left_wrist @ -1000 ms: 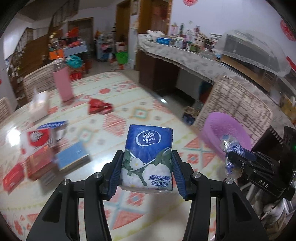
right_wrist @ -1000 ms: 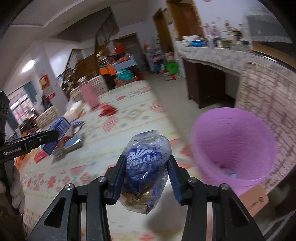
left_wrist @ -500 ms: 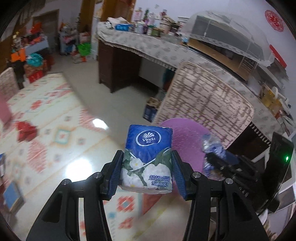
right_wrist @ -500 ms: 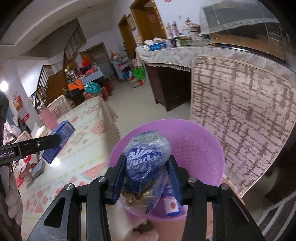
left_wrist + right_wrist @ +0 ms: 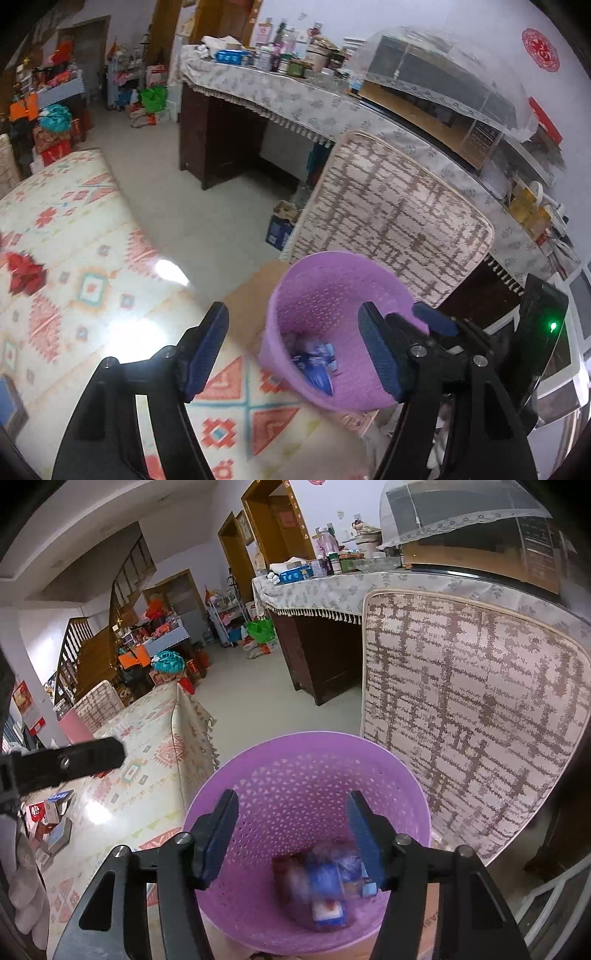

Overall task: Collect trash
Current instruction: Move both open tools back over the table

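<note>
right wrist view: my right gripper (image 5: 291, 834) hangs above the purple bin (image 5: 306, 753), pointing down into its mouth. its jaws are opening and nothing sits between them. below them a blurred heap of blue and white packs (image 5: 327, 886) lies at the bin's bottom; the blur suggests they are dropping or settling. i judge the position deliberate: with the jaws over the opening, anything let go falls inside and not onto the floor.

left wrist view: my left gripper (image 5: 293, 350) is near the bin's rim (image 5: 273, 306), angled down across it. its jaws are also opening, with no item between the pads. through the gap i see the blue packs (image 5: 314, 365) inside the bin. the right gripper's dark body crosses the lower right of this view, so both tools crowd the same opening; i judge a bump between them the main risk when pulling back.

the bin stands at the edge of a patterned mat (image 5: 74, 266), beside an upright woven panel (image 5: 472, 709), which likely keeps it from tipping away.

more trash is visible on the mat: a red wrapper (image 5: 26, 273) well away from the bin, and small boxes (image 5: 48, 816) at the far left of the right view. i judge the task partly done; those items are next.
</note>
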Demonstrator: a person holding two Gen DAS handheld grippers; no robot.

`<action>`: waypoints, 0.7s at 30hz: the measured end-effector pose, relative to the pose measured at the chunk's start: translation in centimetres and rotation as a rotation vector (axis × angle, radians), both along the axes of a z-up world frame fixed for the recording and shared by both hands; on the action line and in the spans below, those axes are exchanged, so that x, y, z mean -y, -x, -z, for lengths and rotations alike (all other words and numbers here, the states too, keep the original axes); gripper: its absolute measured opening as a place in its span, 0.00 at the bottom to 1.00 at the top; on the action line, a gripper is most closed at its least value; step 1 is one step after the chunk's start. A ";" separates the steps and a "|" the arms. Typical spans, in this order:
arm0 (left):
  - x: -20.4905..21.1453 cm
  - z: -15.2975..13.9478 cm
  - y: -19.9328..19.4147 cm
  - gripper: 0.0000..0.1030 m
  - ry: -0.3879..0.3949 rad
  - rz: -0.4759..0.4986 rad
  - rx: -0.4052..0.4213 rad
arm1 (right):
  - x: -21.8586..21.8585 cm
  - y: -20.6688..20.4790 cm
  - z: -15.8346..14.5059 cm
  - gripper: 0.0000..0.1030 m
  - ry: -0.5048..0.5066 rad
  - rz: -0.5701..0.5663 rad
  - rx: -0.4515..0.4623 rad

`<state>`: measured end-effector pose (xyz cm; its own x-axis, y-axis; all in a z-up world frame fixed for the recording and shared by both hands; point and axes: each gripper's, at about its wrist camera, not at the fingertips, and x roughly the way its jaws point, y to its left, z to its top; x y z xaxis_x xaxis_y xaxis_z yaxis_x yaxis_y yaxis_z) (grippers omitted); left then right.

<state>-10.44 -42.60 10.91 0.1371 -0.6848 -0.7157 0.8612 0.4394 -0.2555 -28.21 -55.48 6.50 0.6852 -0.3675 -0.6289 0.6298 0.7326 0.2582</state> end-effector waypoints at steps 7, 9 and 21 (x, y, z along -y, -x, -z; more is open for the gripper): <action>-7.8 0.0 -1.1 0.79 0.007 -0.138 0.044 | -3.1 -0.5 -0.9 0.67 0.014 -0.052 0.005; -10.0 0.0 -1.6 0.79 0.004 -0.171 0.047 | -4.7 -1.2 -1.2 0.67 0.021 -0.086 0.003; -32.2 1.7 -9.0 0.79 -0.101 -0.543 0.107 | -15.6 -5.8 -1.9 0.72 0.046 -0.299 -0.015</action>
